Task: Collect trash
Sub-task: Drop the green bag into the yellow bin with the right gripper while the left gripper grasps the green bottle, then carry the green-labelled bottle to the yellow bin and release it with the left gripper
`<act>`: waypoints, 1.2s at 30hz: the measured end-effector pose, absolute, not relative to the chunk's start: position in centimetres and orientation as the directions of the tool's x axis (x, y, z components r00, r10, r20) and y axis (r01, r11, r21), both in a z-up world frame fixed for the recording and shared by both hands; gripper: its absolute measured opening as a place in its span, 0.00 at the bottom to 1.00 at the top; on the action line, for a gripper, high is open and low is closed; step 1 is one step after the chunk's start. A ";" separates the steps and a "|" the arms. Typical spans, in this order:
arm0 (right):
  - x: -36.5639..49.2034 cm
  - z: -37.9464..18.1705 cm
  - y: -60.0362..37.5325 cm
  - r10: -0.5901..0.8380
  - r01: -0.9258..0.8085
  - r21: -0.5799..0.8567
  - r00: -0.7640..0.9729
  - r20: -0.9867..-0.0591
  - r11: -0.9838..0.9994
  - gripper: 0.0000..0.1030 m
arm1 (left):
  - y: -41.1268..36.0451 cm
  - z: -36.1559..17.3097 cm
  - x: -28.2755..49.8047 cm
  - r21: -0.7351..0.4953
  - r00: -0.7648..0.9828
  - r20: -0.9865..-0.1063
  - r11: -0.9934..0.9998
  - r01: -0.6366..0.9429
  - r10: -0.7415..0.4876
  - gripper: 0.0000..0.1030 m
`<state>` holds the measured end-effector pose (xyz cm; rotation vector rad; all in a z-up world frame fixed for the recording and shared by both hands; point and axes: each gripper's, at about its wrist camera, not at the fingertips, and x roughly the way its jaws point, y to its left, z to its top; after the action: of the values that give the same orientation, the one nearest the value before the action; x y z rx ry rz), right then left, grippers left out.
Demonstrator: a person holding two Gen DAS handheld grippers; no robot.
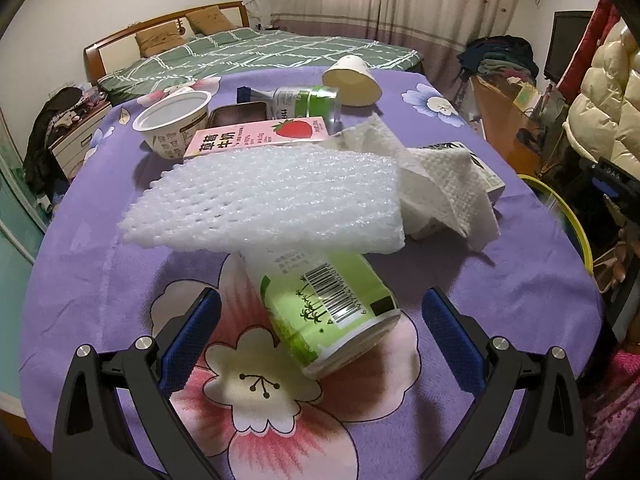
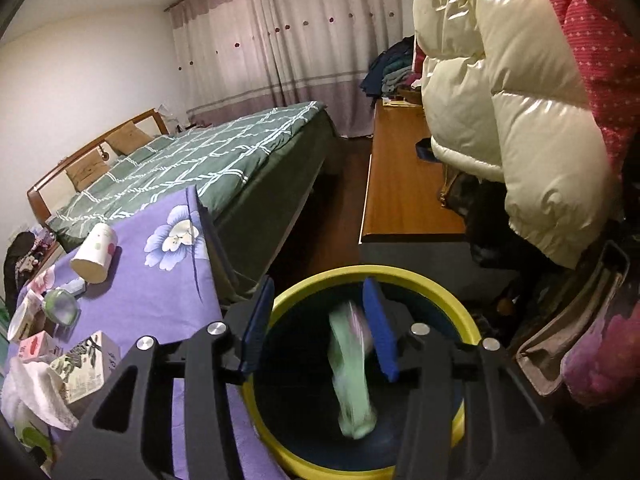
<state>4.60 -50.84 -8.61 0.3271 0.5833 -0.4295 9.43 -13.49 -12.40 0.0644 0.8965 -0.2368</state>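
A green-labelled cup (image 1: pixel 328 312) lies on its side on the purple flowered tablecloth (image 1: pixel 100 280), its far end under a white foam net (image 1: pixel 272 200). My left gripper (image 1: pixel 320 300) is open, one blue finger on each side of the cup, not touching it. In the right wrist view my right gripper (image 2: pixel 318 286) hangs open over a yellow-rimmed bin (image 2: pixel 440 292). A blurred green and pink piece of trash (image 2: pixel 352 376) is between and below its fingers, inside the bin's mouth, free of the pads.
Further back on the table lie a crumpled paper towel (image 1: pixel 440 176), a pink strawberry milk carton (image 1: pixel 256 136), a white tub (image 1: pixel 172 120), a green-capped jar (image 1: pixel 308 100) and a tipped paper cup (image 1: pixel 352 80). The bin stands off the table's right edge. A bed lies behind.
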 end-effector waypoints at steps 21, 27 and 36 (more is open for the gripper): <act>4.5 -7.7 -48.2 -0.236 0.416 0.202 0.782 -0.576 0.887 0.46 | -11.6 -12.6 9.5 -0.050 0.637 -0.747 0.972 0.231 -0.189 0.63; 4.4 -7.8 -48.1 -0.231 0.413 0.206 0.783 -0.578 0.887 0.46 | -10.7 -9.9 8.2 -0.004 0.694 -0.693 0.964 0.265 -0.194 0.58; 4.1 -7.5 -47.7 -0.217 0.399 0.215 0.792 -0.571 0.891 0.46 | -9.6 -5.7 6.5 0.021 0.776 -0.591 0.958 0.287 -0.220 0.53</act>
<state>4.14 -47.70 -7.47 0.3362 0.5670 -0.3379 6.50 -9.56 -5.68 0.1119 0.6249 -0.2749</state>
